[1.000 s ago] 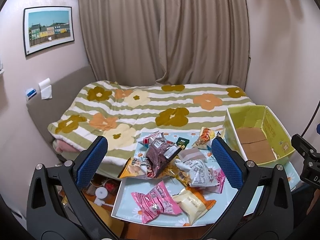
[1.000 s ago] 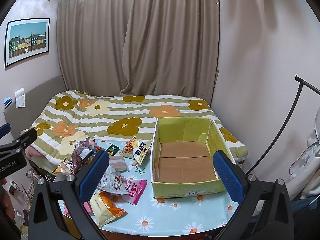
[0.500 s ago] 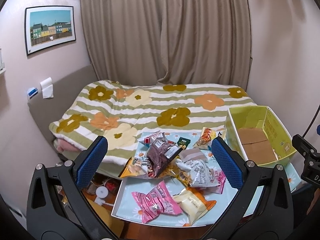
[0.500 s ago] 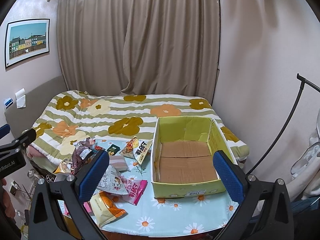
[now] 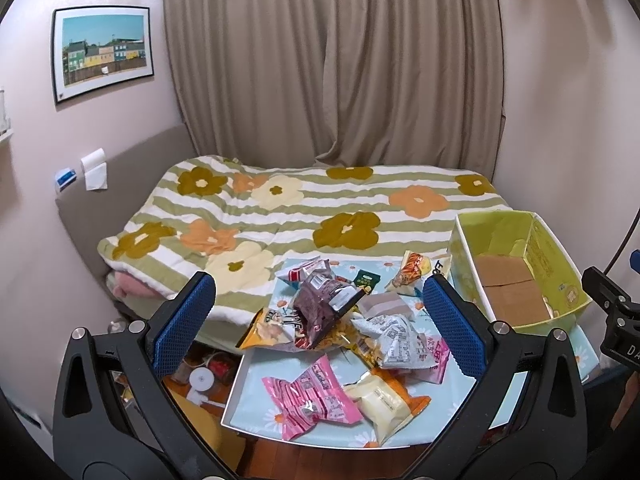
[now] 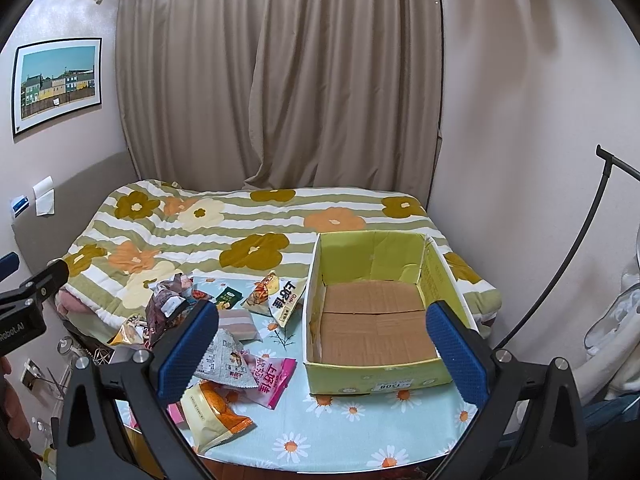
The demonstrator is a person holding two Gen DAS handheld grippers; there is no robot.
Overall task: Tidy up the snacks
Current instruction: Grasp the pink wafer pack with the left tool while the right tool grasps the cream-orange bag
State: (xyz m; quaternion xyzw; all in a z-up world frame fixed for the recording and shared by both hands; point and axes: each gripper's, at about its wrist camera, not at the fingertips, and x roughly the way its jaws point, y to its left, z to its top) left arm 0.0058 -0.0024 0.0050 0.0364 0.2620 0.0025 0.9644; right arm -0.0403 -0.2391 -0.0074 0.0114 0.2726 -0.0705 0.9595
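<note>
Grippers both hung above the table, holding nothing. Left gripper (image 5: 318,324) had its jaws spread wide; right gripper (image 6: 320,352) likewise, blue pads well apart.

Nearest in the left wrist view: pink snack packet (image 5: 310,398) and pale yellow-orange bag (image 5: 382,402), touching each other at the near edge of the table (image 5: 256,412), below and between the left jaws in frame. Behind them, white printed bag (image 5: 394,344) lay on a second pink packet (image 5: 434,360), just inside the right-hand pad. Dark purple bag (image 5: 320,308) sat tilted on top of a yellow bag (image 5: 266,326), mid-pile, roughly centred between the pads. Further back: small green packet (image 5: 366,280) and orange-striped packet (image 5: 412,270) near the table's far edge.

Right wrist view: same pile sat to the left, mostly behind or beside the left-hand pad. Cardboard box (image 6: 434,376), green walls with a brown floor, stood open on the daisy tablecloth, nothing visible inside. It lay between the right jaws in frame, its front right corner hidden behind the right-hand pad. A white-and-yellow packet (image 6: 286,306) leaned just beside the box's left wall; contact unclear.

Beyond the table: bed with striped floral quilt (image 6: 256,232), then curtains (image 6: 280,80).
</note>
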